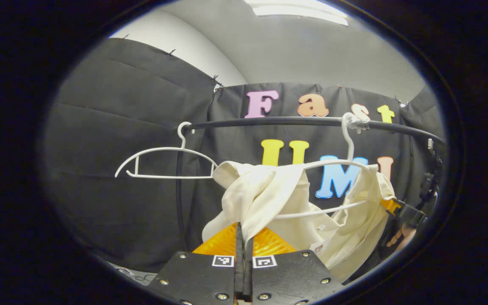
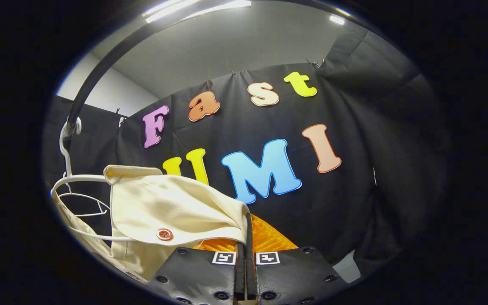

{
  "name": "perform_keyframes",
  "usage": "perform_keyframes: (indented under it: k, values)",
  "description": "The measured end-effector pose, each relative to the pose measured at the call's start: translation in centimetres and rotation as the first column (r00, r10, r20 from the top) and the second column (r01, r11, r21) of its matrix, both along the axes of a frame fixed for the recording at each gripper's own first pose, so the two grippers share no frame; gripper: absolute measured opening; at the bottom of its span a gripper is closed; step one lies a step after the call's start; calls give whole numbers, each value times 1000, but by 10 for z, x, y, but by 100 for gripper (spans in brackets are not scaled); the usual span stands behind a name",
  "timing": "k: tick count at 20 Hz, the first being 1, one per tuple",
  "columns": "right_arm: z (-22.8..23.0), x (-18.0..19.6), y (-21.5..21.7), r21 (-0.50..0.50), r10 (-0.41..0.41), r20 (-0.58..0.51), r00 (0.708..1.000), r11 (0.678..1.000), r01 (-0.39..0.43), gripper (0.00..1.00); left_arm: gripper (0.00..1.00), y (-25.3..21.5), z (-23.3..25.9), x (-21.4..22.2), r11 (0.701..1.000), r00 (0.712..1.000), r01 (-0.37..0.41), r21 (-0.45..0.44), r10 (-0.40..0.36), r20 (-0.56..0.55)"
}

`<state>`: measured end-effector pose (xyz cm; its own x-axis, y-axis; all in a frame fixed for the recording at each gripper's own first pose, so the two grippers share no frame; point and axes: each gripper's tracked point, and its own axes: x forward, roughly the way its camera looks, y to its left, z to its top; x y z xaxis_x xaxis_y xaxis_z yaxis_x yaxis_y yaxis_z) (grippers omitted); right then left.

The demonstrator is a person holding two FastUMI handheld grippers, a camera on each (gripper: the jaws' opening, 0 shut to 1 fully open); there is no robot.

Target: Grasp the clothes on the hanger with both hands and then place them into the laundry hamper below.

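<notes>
In the left gripper view, the left gripper point(image 1: 244, 237) has its fingers pressed together on a fold of the cream garment point(image 1: 269, 199), pinching the cloth where it drapes down between them. The garment hangs bunched over a white hanger point(image 1: 337, 163) whose hook sits on the dark rail point(image 1: 269, 122); the hook's top is wrapped in something pale and hard to make out. A second, bare white hanger point(image 1: 163, 163) hangs further along the rail, just beside the garment's edge. At the far side of the cloth the other gripper shows small, near the edge of the view, with part of a hand point(image 1: 400, 237) below it; its grip cannot be read from here.

In the right gripper view, the right gripper point(image 2: 246, 239) has its fingers closed on the corner of a cream flap of the garment point(image 2: 176, 207) bearing a reddish button point(image 2: 164, 234). The lower part of the garment is cut off at the edge. The hanger point(image 2: 74, 178) and rail point(image 2: 100, 72) curve along the side.
</notes>
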<state>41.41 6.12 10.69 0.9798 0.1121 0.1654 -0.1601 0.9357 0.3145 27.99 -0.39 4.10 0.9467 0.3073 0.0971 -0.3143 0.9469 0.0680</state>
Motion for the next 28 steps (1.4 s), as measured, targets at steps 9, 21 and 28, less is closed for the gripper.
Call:
perform_keyframes:
  k: [9, 21, 28]
  values:
    - [9, 25, -44, 31, -121, 6, 993, 992, 121, 3, 1, 19, 35, 9, 1000, 998, -4, 5, 4, 69]
    - [-11, 42, -77, 12, -197, -38, 980, 980, 198, 3, 1, 66, 33, 9, 995, 998, 8, -98, -2, 64]
    - [-51, 59, -95, -40, -236, -109, 966, 972, 233, 3, 1, 74, -8, 16, 988, 999, 29, -153, -33, -25]
